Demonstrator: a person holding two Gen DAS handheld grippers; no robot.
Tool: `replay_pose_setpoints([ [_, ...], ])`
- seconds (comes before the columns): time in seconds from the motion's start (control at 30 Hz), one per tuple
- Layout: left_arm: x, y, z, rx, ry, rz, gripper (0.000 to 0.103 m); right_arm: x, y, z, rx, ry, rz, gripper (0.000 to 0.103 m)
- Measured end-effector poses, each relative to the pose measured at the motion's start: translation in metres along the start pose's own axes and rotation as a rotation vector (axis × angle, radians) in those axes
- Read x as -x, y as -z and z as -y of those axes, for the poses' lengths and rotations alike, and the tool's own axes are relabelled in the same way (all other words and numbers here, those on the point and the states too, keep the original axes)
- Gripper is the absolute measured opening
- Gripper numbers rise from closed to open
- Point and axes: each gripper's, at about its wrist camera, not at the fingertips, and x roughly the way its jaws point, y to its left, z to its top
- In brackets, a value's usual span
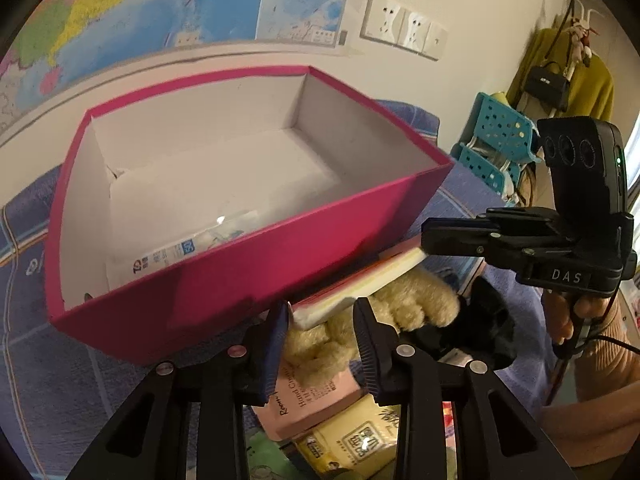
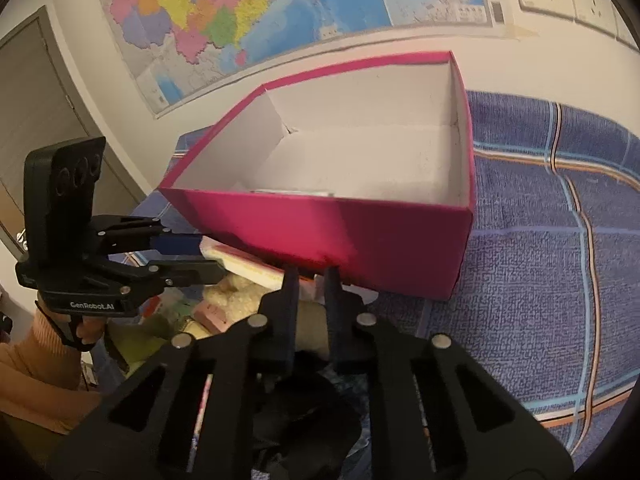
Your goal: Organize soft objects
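My left gripper (image 1: 322,308) has its jaws closed on the near corner of a layered pad (image 1: 360,280), a soft slab of white, yellow and pink sheets that lies tilted against the front wall of the pink box (image 1: 280,272). From the right wrist view the same gripper (image 2: 200,256) comes in from the left and pinches the pad (image 2: 248,270) from above and below, right at the foot of the box (image 2: 360,240). My right gripper (image 2: 310,274) has its jaws drawn narrow, almost together, with the tips just under the box's front edge. I cannot make out anything held between them. In the left view its tips (image 1: 426,236) sit right at the far end of the pad. The box stands open on a blue patterned cloth (image 2: 540,260), white inside, with one tissue pack (image 1: 180,252) lying against its near wall. Under the pad is a cream plush toy (image 1: 416,300), touching it from below. Beside the toy lies a black fabric lump (image 1: 488,320), and nearer to me are a pink hand-cream carton (image 1: 308,400) and a yellow tissue pack (image 1: 352,440). A map (image 2: 240,8) hangs on the wall behind.
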Motion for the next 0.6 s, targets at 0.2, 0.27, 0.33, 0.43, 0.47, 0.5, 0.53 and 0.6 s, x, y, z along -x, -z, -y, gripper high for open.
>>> replay_pose_setpoints([
  [0.2,0.009,-0.001,-0.002,0.036,0.021,0.008,0.031,0.012,-0.006,-0.008,0.013,-0.011,0.027,0.005],
  [0.27,0.014,-0.001,0.0,0.048,0.07,0.019,0.023,0.018,-0.006,-0.011,0.018,-0.051,0.037,0.005],
  [0.33,0.019,-0.002,0.006,0.031,0.095,0.036,0.023,0.019,-0.007,-0.018,0.037,-0.057,0.039,0.004],
  [0.43,0.02,-0.002,0.013,0.005,0.078,0.033,0.023,0.018,-0.006,-0.023,0.045,-0.029,0.034,0.005],
  [0.47,0.019,-0.001,0.013,0.004,0.076,0.028,0.023,0.018,-0.007,-0.019,0.034,-0.016,0.034,0.005],
  [0.5,0.019,0.0,0.012,0.01,0.07,0.024,0.023,0.018,-0.007,-0.013,0.013,0.0,0.034,0.009],
  [0.53,0.02,0.001,0.01,0.021,0.065,0.022,0.027,0.019,-0.007,-0.006,-0.019,0.017,0.035,0.011],
  [0.6,0.02,0.002,0.001,0.062,0.053,0.016,0.033,0.02,-0.006,0.012,-0.097,0.036,0.021,0.034],
])
